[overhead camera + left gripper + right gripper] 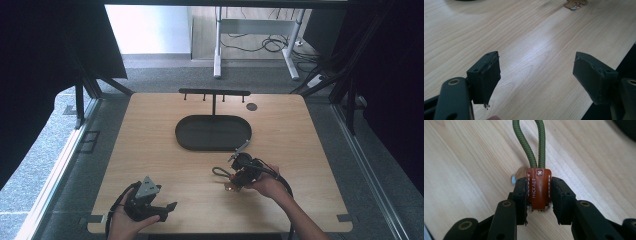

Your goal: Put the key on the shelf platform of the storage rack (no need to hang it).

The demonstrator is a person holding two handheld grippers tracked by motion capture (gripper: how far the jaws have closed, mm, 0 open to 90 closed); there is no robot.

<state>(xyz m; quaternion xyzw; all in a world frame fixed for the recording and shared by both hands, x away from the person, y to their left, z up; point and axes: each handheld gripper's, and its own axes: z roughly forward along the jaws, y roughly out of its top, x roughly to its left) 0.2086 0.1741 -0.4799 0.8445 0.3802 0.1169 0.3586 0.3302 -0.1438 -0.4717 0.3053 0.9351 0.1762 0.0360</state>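
Just in front of the oval black tray (pixel 212 132), on the pale wooden table (pixel 150 150), the right gripper (pixel 539 195) has its jaws clamped on a smooth brown leather tab (pixel 538 188) with a braided green cord loop (pixel 530 142). Nearer the table's front edge, the left gripper (pixel 536 75) holds its jaws wide apart over bare wood.

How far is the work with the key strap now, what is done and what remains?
Done: the right gripper has closed on the brown leather tab of the key strap, its green cord loop lying on the table. In hand: nothing lifted yet. Left: probably hanging it on the hook rack behind the dark tray. The left gripper waits open.
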